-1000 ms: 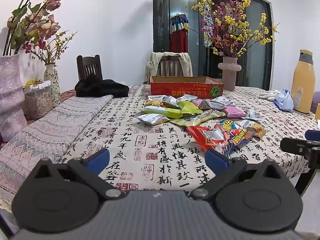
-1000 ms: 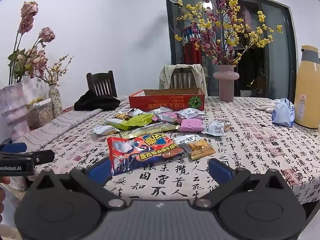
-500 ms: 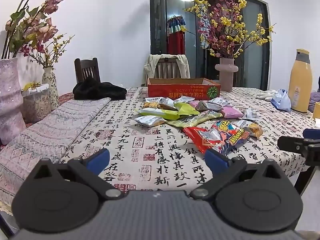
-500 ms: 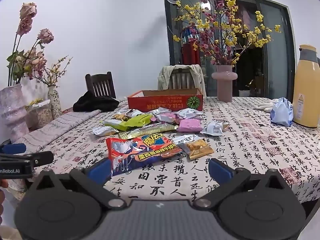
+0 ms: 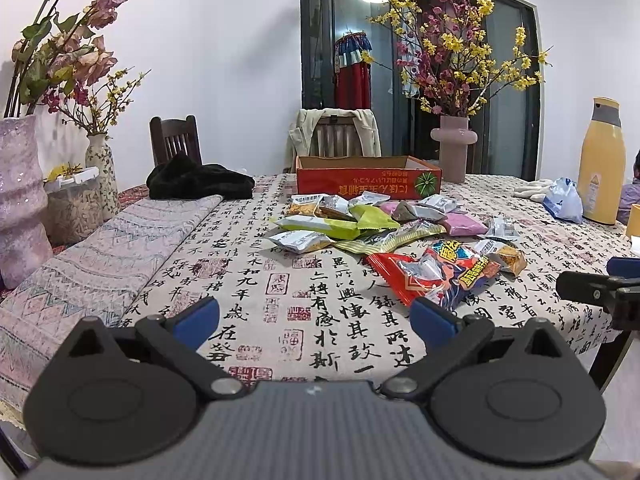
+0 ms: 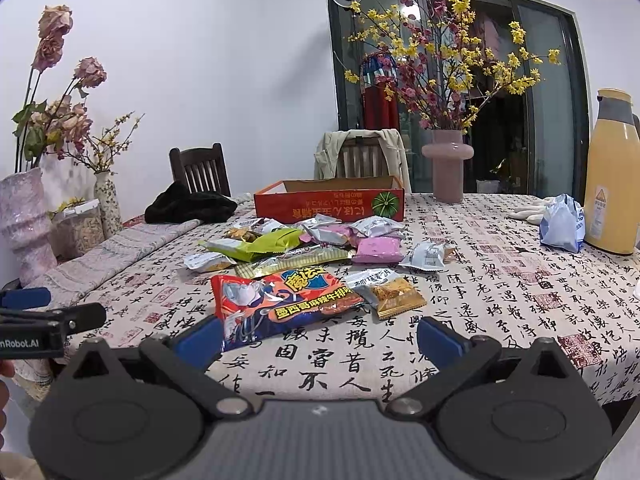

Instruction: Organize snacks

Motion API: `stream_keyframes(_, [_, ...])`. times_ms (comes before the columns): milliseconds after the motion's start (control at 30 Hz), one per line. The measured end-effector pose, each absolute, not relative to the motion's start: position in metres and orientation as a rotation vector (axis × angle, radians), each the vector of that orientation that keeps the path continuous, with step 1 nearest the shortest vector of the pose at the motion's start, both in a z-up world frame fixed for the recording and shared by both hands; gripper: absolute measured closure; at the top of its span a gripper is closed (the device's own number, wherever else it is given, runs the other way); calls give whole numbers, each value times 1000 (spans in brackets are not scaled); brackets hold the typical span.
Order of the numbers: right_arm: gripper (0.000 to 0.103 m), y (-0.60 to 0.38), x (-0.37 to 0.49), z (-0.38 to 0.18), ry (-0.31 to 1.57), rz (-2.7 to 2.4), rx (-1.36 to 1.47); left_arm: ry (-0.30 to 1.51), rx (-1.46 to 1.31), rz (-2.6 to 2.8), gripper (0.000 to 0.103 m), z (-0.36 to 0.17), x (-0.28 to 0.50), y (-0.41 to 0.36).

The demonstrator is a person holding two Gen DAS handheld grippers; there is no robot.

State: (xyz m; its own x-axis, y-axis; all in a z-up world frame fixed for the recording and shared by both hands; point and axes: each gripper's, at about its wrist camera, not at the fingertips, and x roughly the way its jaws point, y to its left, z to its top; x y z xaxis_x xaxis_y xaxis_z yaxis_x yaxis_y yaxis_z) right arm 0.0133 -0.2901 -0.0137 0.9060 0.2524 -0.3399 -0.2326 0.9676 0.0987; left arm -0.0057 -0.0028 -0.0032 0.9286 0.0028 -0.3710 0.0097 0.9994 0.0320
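Several snack packets lie in a loose heap mid-table. Nearest is a large red bag (image 6: pixel 276 304) (image 5: pixel 432 276), with a small gold packet (image 6: pixel 394 294) beside it, a green packet (image 6: pixel 264 244) (image 5: pixel 332 226) and a pink packet (image 6: pixel 378 250) behind. An open red cardboard box (image 6: pixel 330 202) (image 5: pixel 368 182) stands beyond the heap. My left gripper (image 5: pixel 314 318) is open over the table's near edge, holding nothing. My right gripper (image 6: pixel 318 338) is open too, low in front of the red bag, not touching it.
A calligraphy-print cloth covers the table (image 6: pixel 500 280). A yellow thermos (image 6: pixel 614 176) and blue-white bag (image 6: pixel 562 224) stand right, a pink vase with blossoms (image 6: pixel 448 164) behind the box, tall vases (image 5: pixel 20 196) left, a black cloth (image 5: pixel 198 180) and chairs at the far side.
Both grippers have drifted slightly nearer the table and snacks. The jaws stayed open and no packet moved.
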Motion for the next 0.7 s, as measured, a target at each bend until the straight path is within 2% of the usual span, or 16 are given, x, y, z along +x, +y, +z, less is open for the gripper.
stream_keyframes(700, [0, -290, 12, -14, 348, 244, 53, 375, 36, 0, 0, -2, -6, -3])
